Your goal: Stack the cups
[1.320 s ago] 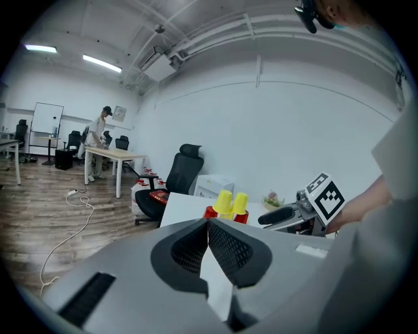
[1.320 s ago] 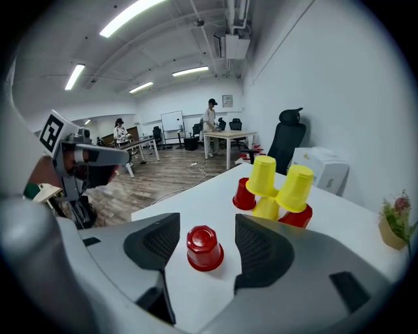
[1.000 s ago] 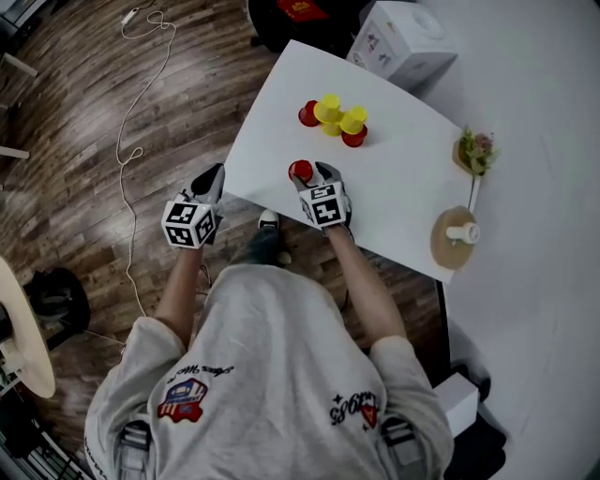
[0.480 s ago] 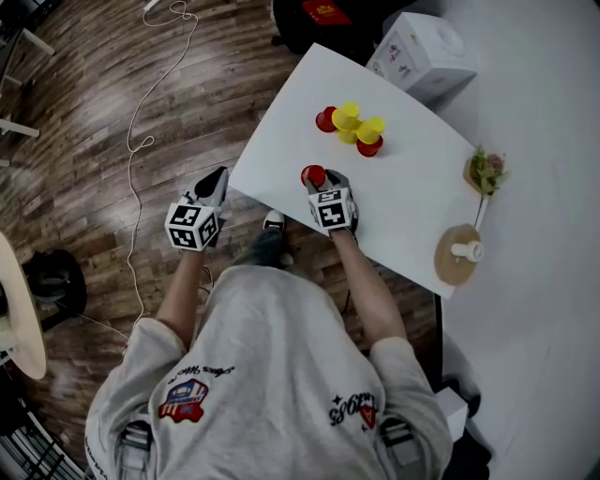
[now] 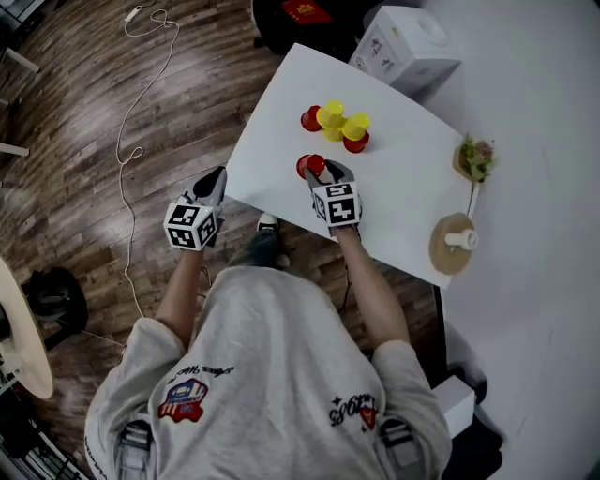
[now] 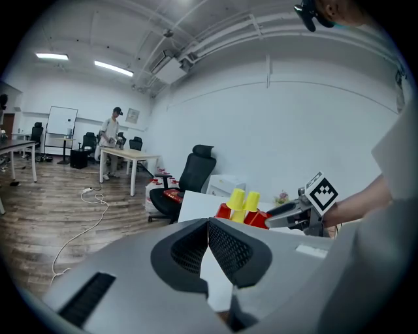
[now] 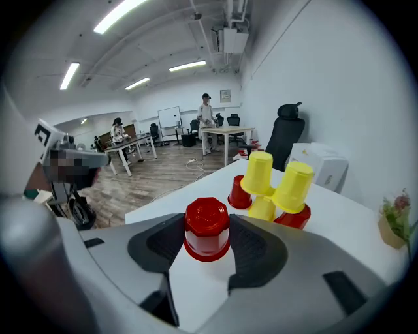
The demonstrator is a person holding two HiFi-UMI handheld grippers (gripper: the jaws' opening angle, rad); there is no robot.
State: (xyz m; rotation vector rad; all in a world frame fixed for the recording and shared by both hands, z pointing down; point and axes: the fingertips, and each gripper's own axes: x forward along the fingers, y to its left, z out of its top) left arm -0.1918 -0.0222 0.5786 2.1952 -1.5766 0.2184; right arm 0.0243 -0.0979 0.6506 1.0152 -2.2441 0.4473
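Note:
A red cup [image 7: 207, 215] stands upside down on the white table [image 5: 281, 112] near its front edge. My right gripper [image 7: 208, 242] is round it, its jaws closing, and both pads touch the cup's sides. From above, this cup [image 5: 306, 167] sits at the tip of my right gripper [image 5: 319, 171]. Farther back is a small pile: two yellow cups [image 7: 259, 173] [image 7: 294, 186] rest upside down on a third yellow cup [image 7: 262, 209] and two red ones [image 7: 239, 192] [image 7: 294, 216]. My left gripper [image 5: 217, 176] hangs shut and empty left of the table, over the floor.
A white box [image 5: 405, 42] stands past the table's far corner, and a black chair [image 5: 291, 19] sits beyond it. A small plant [image 5: 475, 153] and a round wooden disc [image 5: 455, 239] lie at the right. A cable [image 5: 141, 103] runs over the wood floor.
The right gripper's jaws have come in round the red cup and it sits a little nearer the pile. The left gripper has stayed where it was.

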